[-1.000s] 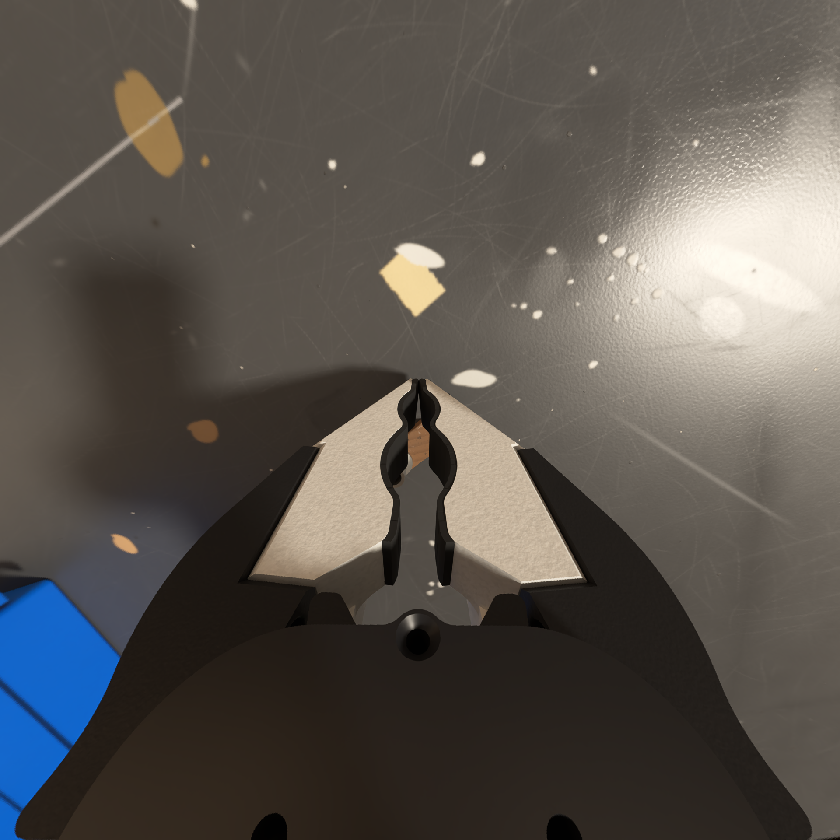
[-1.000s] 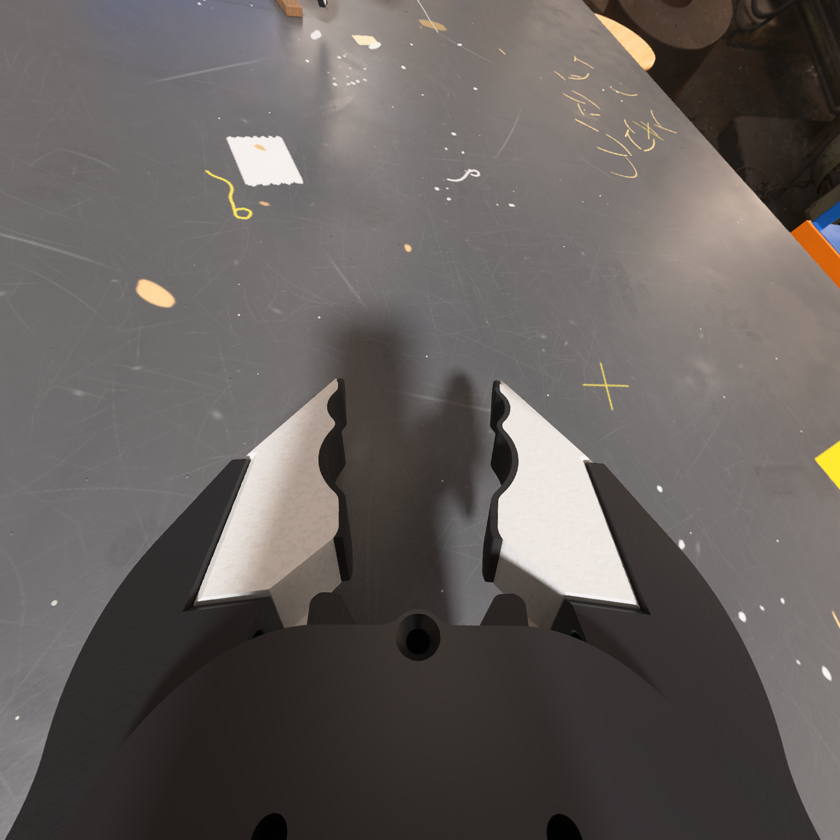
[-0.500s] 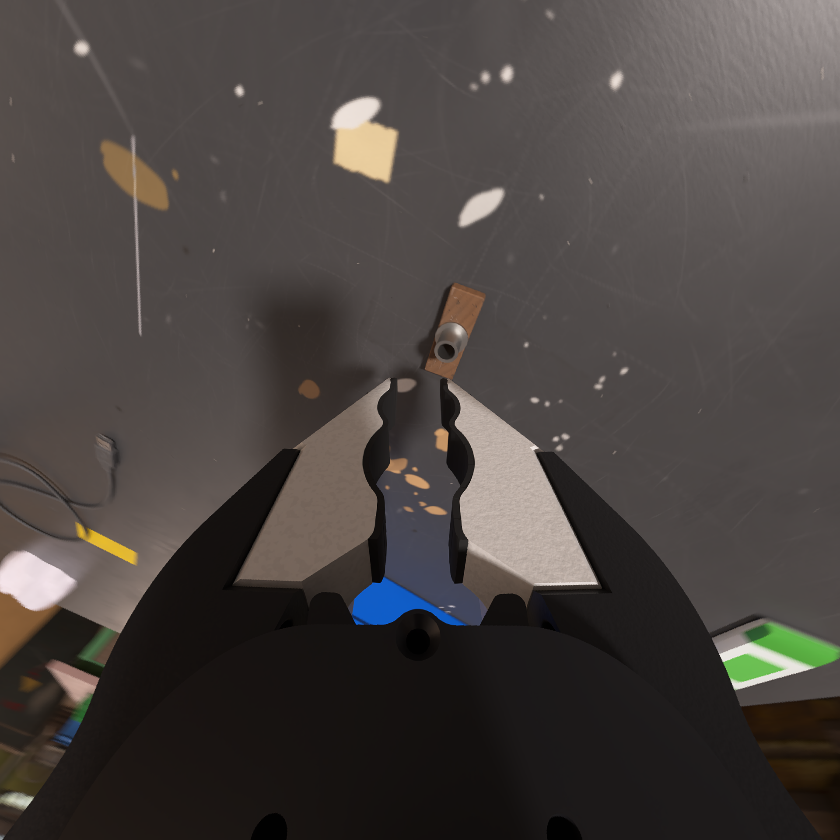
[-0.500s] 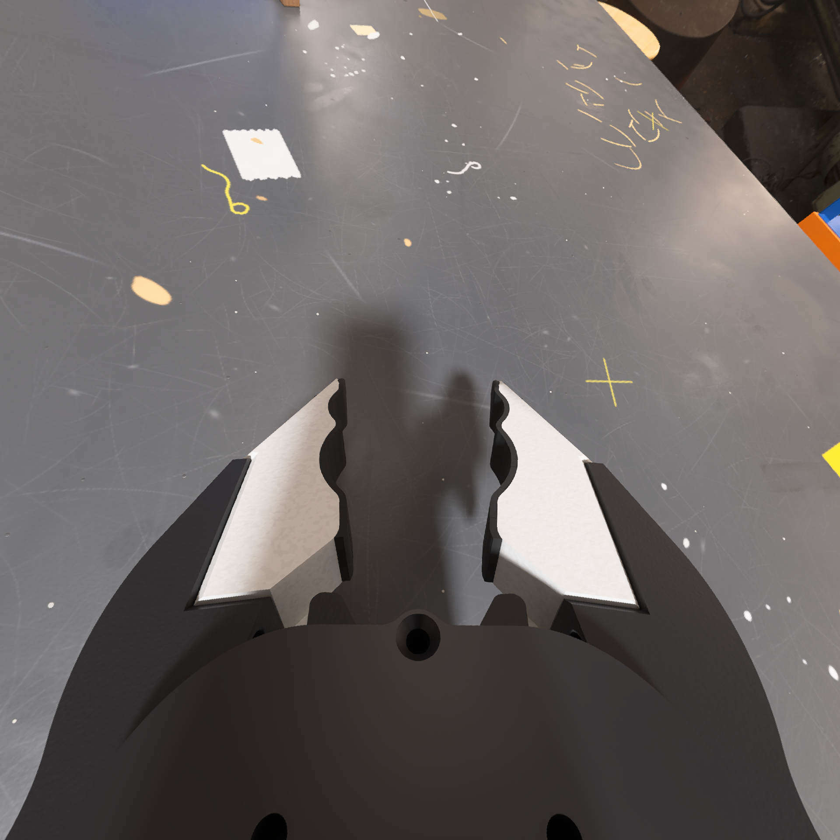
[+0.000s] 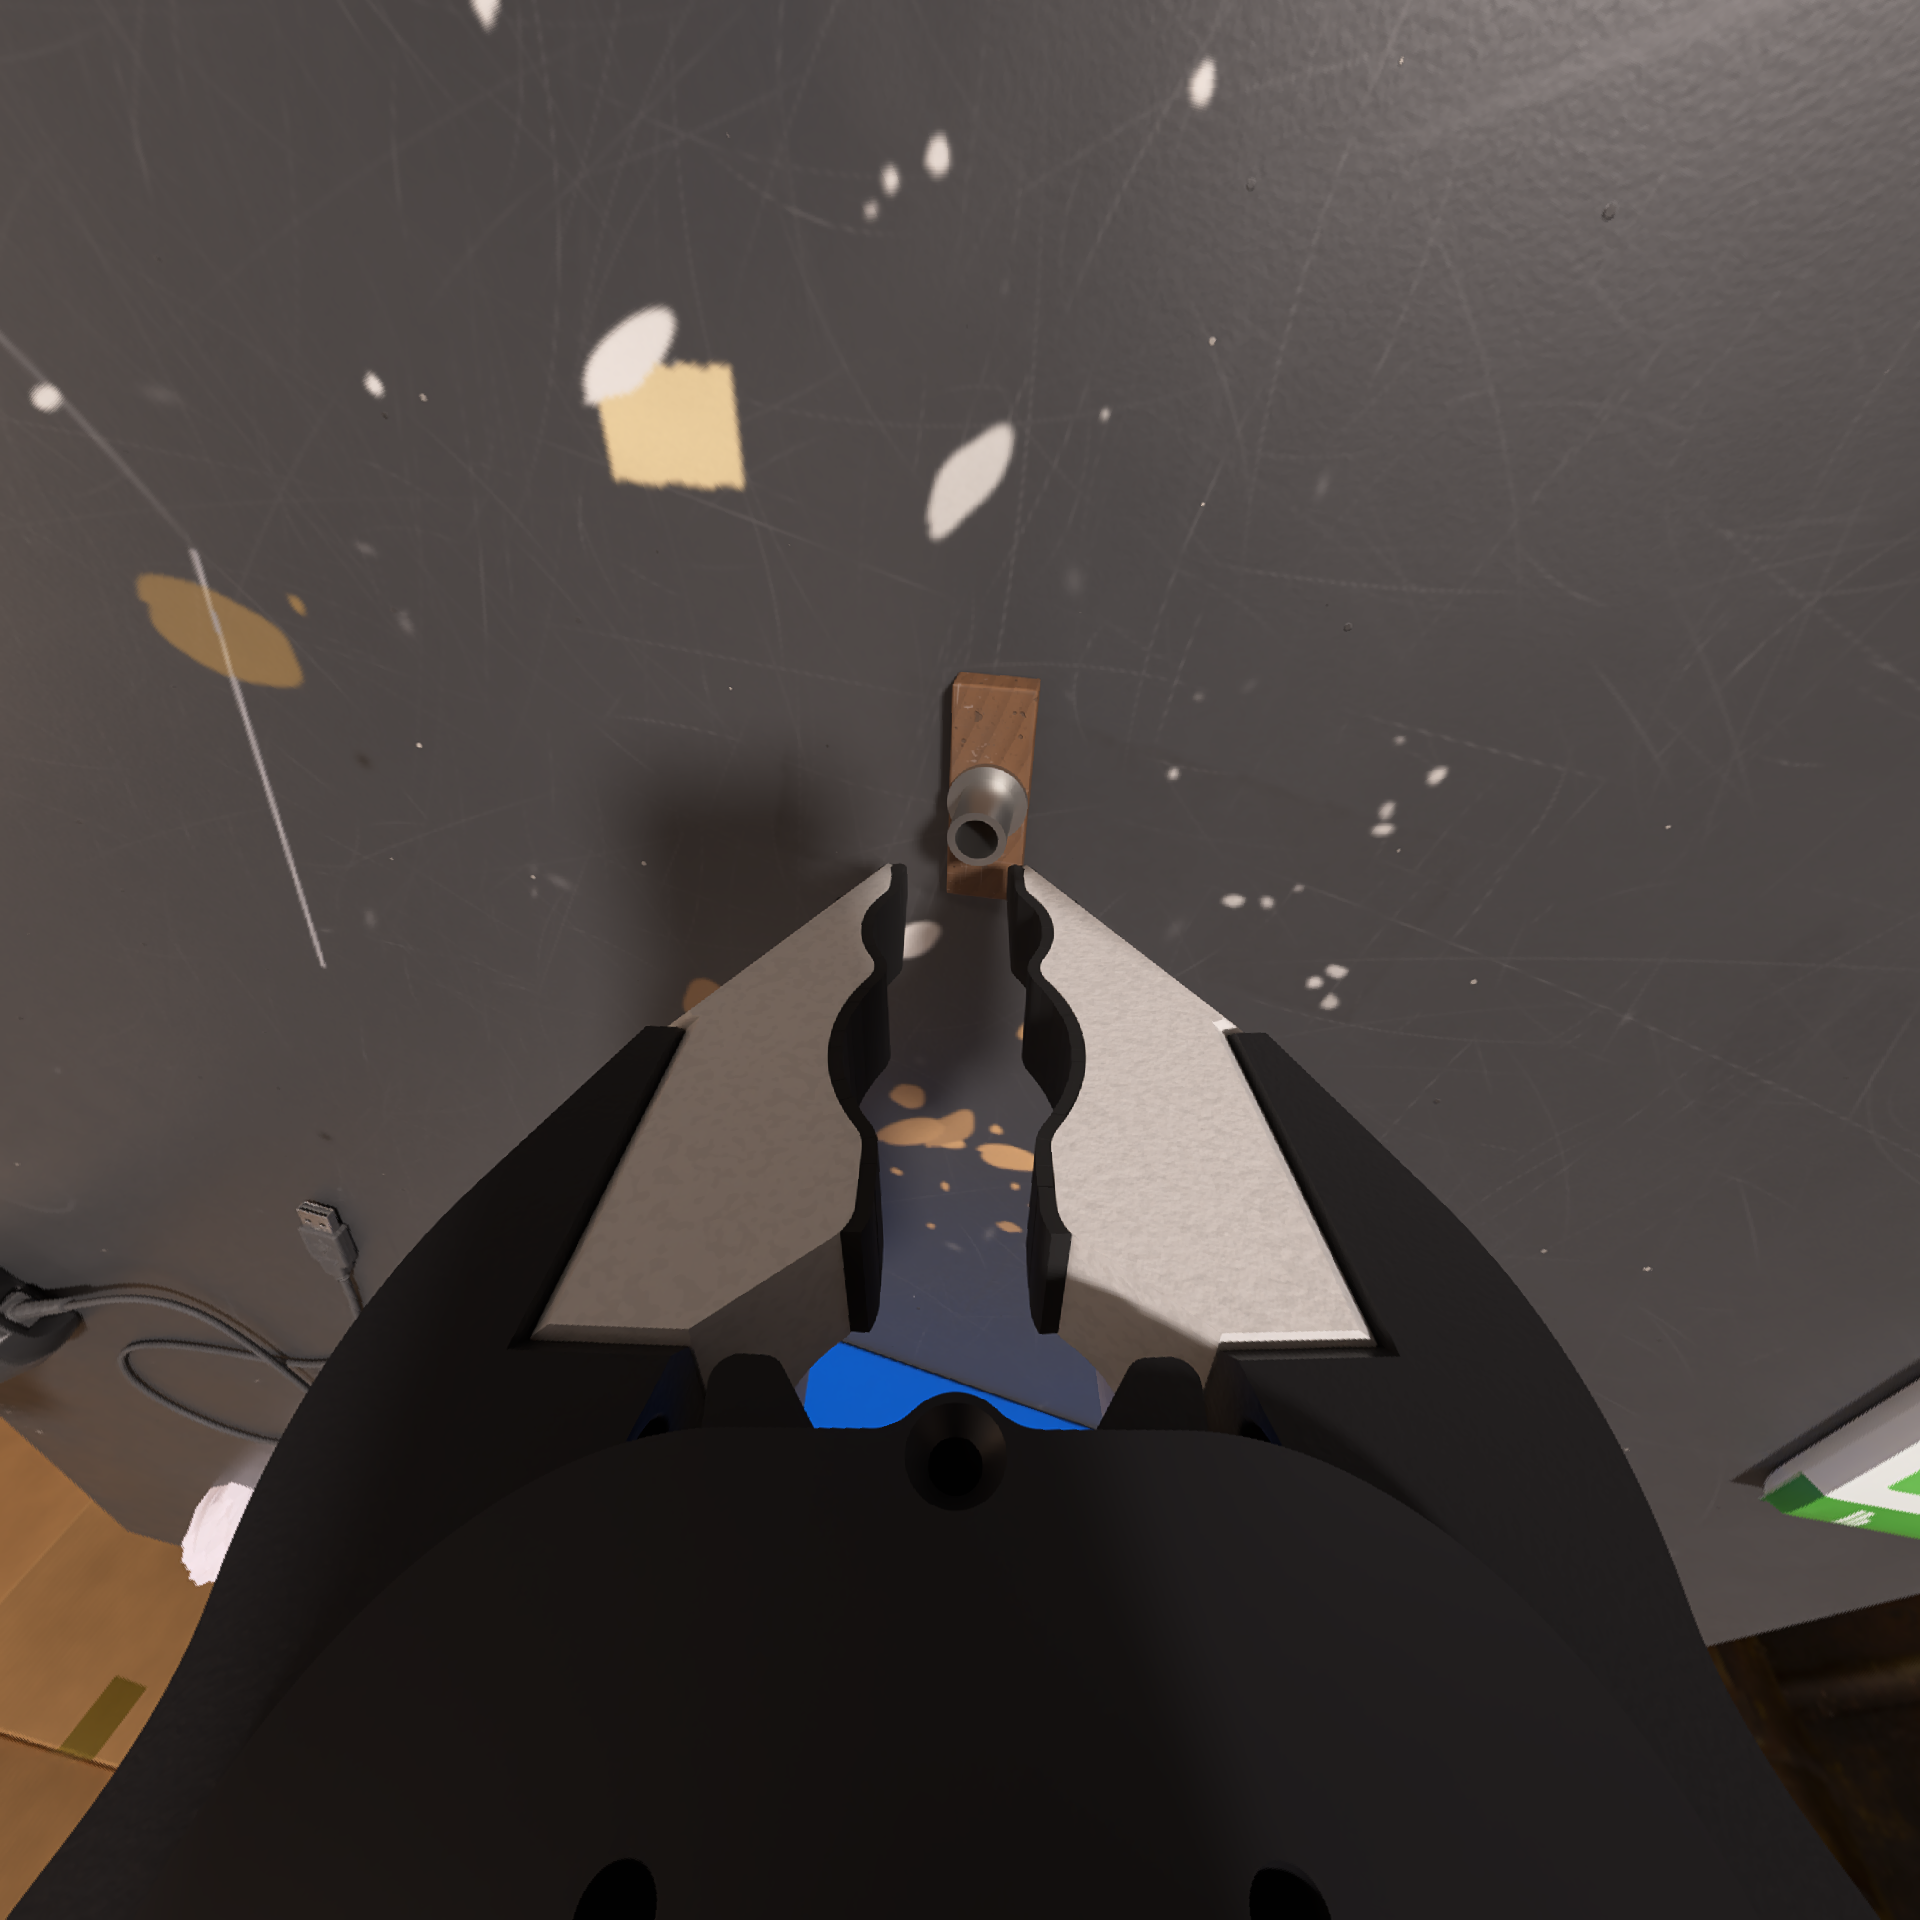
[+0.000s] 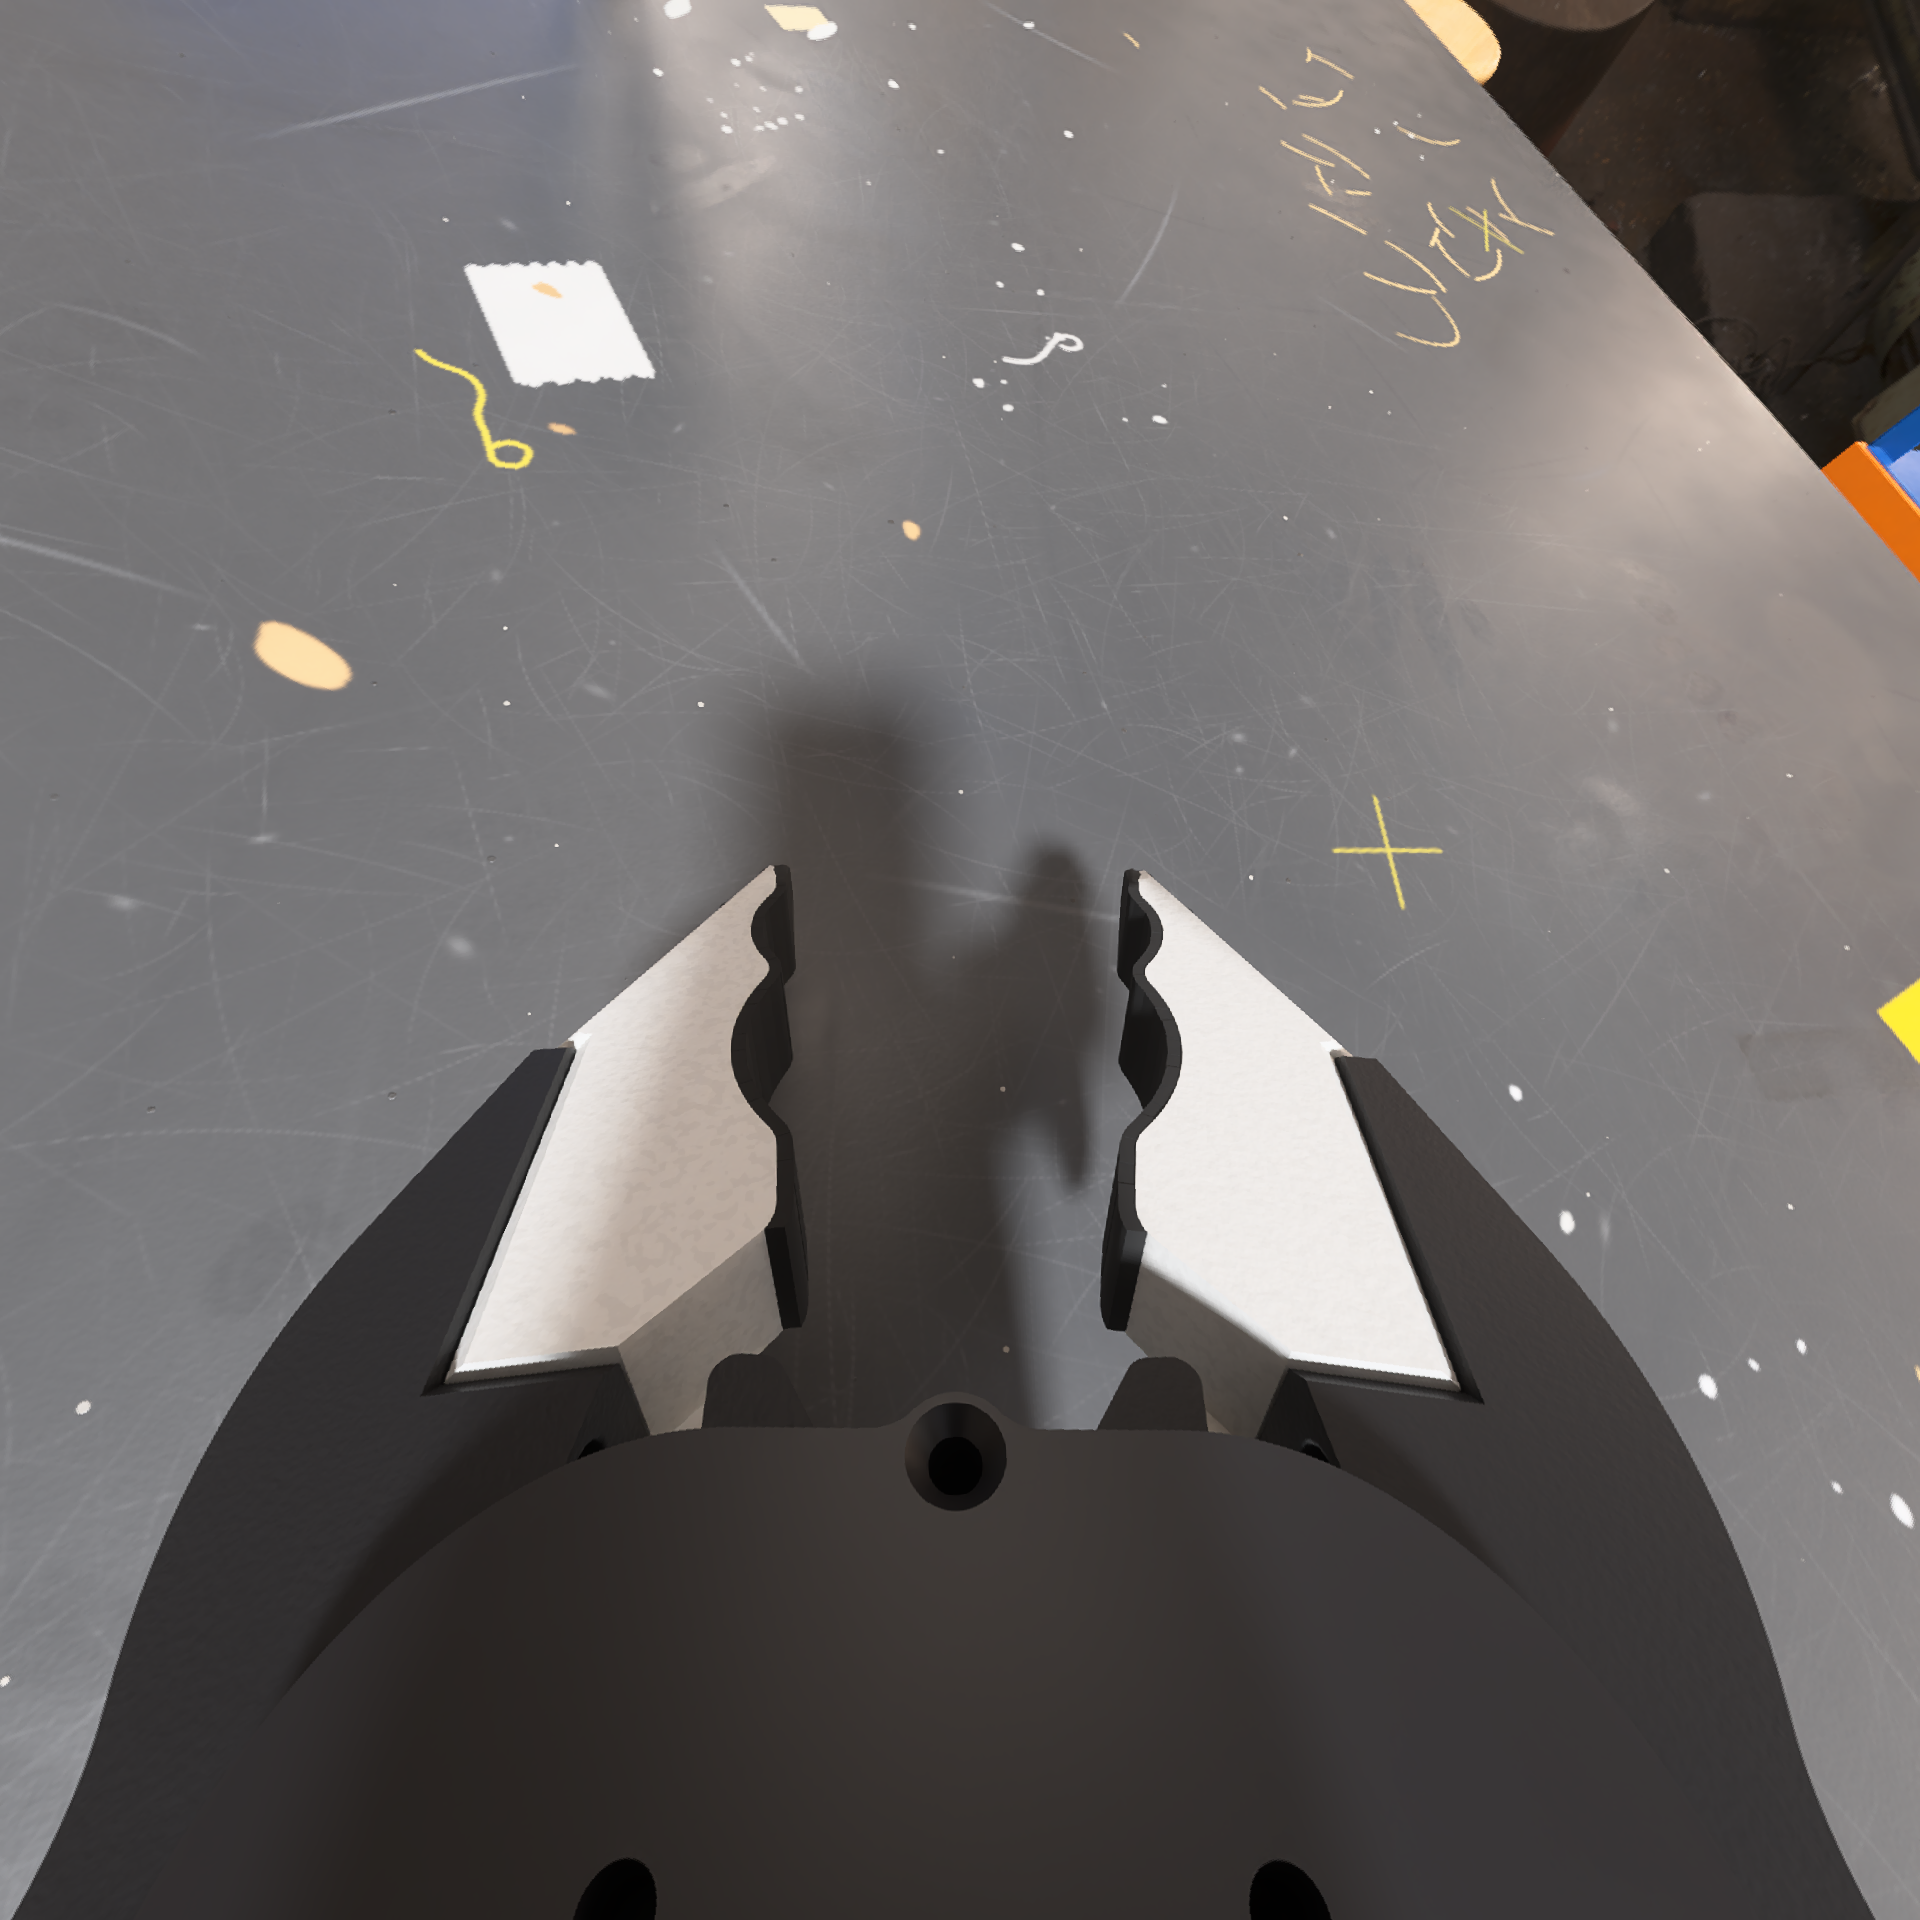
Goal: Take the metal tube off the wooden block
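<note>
Parted a little way and holding nothing, the left black two-finger gripper with pale grey finger plates (image 5: 954, 878) hangs above the dark grey scratched tabletop (image 5: 1455, 520), pointing down at it. Just past its fingertips lies a small brown wooden block (image 5: 994, 727), flat on the table, and a short silver metal tube (image 5: 983, 816) stands on the block's nearer half, its open mouth facing up toward the gripper. The block's near end sits right by the tip of one finger; whether they touch I cannot tell. A grey cable with a plug (image 5: 324, 1242) trails off to one side, near a brown cardboard box (image 5: 73, 1610). The right black two-finger gripper (image 6: 954, 873) is spread wide and empty over the same paint-flecked tabletop (image 6: 1039, 582), with a white paper patch (image 6: 558, 322) and a yellow chalk cross (image 6: 1387, 852) ahead of it.
</note>
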Tool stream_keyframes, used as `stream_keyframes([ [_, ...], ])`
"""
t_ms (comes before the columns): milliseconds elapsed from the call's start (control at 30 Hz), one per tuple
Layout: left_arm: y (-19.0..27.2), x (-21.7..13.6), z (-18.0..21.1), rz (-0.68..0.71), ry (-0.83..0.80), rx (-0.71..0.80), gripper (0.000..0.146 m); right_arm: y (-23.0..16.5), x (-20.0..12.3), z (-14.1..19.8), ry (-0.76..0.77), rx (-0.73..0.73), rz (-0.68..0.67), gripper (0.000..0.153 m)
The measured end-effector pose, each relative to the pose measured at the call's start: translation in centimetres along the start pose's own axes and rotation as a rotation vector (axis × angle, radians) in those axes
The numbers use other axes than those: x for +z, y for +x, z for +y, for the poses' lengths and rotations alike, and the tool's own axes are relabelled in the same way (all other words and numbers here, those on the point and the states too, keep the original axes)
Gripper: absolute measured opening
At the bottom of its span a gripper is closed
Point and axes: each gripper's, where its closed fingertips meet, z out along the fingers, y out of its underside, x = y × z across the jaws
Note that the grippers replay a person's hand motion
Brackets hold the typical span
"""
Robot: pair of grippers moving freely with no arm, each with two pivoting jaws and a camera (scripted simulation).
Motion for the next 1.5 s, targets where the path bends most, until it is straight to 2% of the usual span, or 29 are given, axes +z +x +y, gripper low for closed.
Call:
stream_keyframes([
  [467, 0.2, 0.7, -0.1, 0.021, -0.014, 0.01, 0.01, -0.1, 0.1, 0.1, -0.005, -0.003, 0.0, 0.063],
  [600, -1.3, -1.7, -1.0, -0.055, 0.049, -0.058, 0.01, -0.1, 0.0, 0.1, -0.004, -0.003, 0.0, 0.063],
  [733, -2.3, -7.9, -6.1, -0.165, 0.273, -0.129, 0.009, -0.1, 0.1, 0.1, -0.007, 0.0, -0.003, 0.063],
  [833, 0.5, -10.6, -12.5, -0.13, 0.425, -0.096, 0.009, -0.2, 0.1, 0.2, -0.01, -0.006, -0.005, 0.063],
  [900, 2.9, -10.2, -16.5, -0.091, 0.475, -0.058, 0.009, -0.2, 0.0, 0.1, -0.005, -0.009, -0.004, 0.063],
  [967, 4.9, -8.2, -19.7, -0.04, 0.48, -0.041, 0.01, -0.2, -0.1, 0.0, 0.004, -0.01, -0.004, 0.063],
  [1100, 7.2, -3.4, -23.4, 0.054, 0.468, -0.048, 0.01, -0.3, -0.5, -0.4, 0.041, -0.009, -0.012, 0.063],
  [1200, 8.2, -1.7, -24.3, 0.087, 0.443, -0.029, 0.01, -0.1, -0.9, -0.7, 0.065, 0.005, -0.011, 0.063],
  [1333, 8.5, -1.4, -24.3, 0.091, 0.426, -0.022, 0.01, -0.2, -0.9, -0.6, 0.061, -0.001, -0.013, 0.063],
  [1433, 7.6, -2.6, -23.9, 0.057, 0.454, -0.039, 0.01, -0.2, -0.9, -0.6, 0.058, -0.005, -0.014, 0.063],
  [1500, 5.8, -4.6, -22.7, -0.011, 0.486, -0.086, 0.01, -0.2, -0.9, -0.6, 0.06, -0.004, -0.013, 0.063],
])
